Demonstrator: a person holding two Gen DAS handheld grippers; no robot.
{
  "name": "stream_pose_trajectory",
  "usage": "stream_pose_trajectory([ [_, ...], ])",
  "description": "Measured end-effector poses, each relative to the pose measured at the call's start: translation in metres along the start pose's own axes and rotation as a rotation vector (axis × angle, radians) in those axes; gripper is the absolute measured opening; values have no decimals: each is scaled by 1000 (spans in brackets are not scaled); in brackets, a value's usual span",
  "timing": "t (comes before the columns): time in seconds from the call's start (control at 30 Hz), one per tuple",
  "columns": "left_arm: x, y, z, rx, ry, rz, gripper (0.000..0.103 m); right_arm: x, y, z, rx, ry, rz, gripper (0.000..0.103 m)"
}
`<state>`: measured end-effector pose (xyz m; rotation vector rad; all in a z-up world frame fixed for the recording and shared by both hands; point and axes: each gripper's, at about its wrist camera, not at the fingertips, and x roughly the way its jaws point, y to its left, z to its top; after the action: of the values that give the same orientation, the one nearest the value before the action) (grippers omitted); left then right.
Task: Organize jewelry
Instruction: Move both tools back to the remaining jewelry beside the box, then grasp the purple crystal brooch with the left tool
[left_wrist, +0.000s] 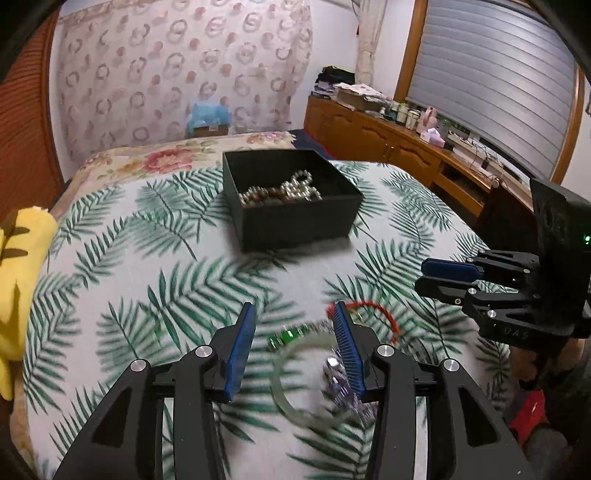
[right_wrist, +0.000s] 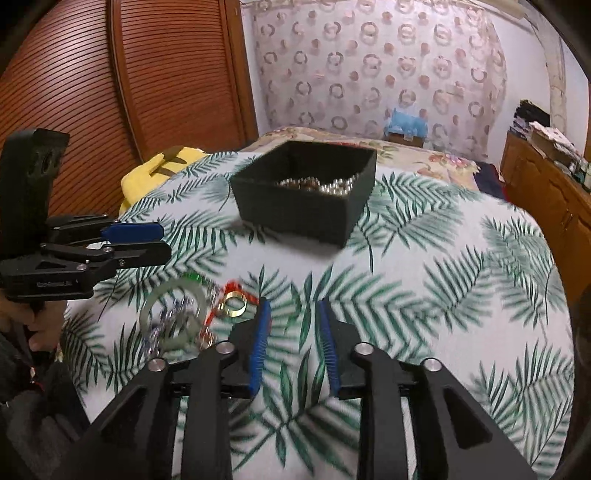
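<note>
A black open box (left_wrist: 295, 218) (right_wrist: 303, 206) sits on the leaf-print bedspread and holds a beaded necklace (left_wrist: 280, 194) (right_wrist: 317, 184). A blurred pile of jewelry lies near the front: a pale green bangle (left_wrist: 295, 384) (right_wrist: 173, 317), a green-stone piece (left_wrist: 290, 335), a red cord bracelet (left_wrist: 384, 314), a silvery purple piece (left_wrist: 341, 384) and a gold ring (right_wrist: 233, 305). My left gripper (left_wrist: 295, 314) is open above the pile, empty. My right gripper (right_wrist: 293, 308) is open and empty, just right of the pile; it also shows in the left wrist view (left_wrist: 424, 275).
A yellow plush toy (left_wrist: 18, 280) (right_wrist: 159, 166) lies at the bed's left edge. A blue-topped box (left_wrist: 208, 120) sits at the far end. Wooden cabinets (left_wrist: 388, 147) with clutter run along the right. A slatted wooden door (right_wrist: 110, 92) stands left.
</note>
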<state>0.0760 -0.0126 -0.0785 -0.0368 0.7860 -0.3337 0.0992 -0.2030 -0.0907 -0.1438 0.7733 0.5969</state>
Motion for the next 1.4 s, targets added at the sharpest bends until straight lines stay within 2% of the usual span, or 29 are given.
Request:
stream_pose_trajectory([
  [0.3, 1, -19, -22, 6, 41, -23, 42, 1, 2, -27, 4, 23, -33, 32],
  [0.7, 21, -27, -32, -12, 108, -30, 42, 0, 2, -30, 8, -2, -22, 32],
  [1.07, 24, -23, -33, -55, 110, -54, 43, 0, 3, -32, 8, 0, -13, 32],
  [1.13, 24, -22, -33, -60, 110, -56, 40, 0, 3, -32, 6, 1, -14, 32],
  [1.2, 25, -22, -33, -67, 110, -61, 31, 0, 3, -31, 8, 0, -17, 32],
  [1.3, 22, -23, -33, -63, 97, -43, 24, 0, 4, -32, 0, -2, -25, 32],
  [1.4, 20, -22, -31, -65, 87, -44, 22, 1, 4, -33, 1, 0, -22, 32],
])
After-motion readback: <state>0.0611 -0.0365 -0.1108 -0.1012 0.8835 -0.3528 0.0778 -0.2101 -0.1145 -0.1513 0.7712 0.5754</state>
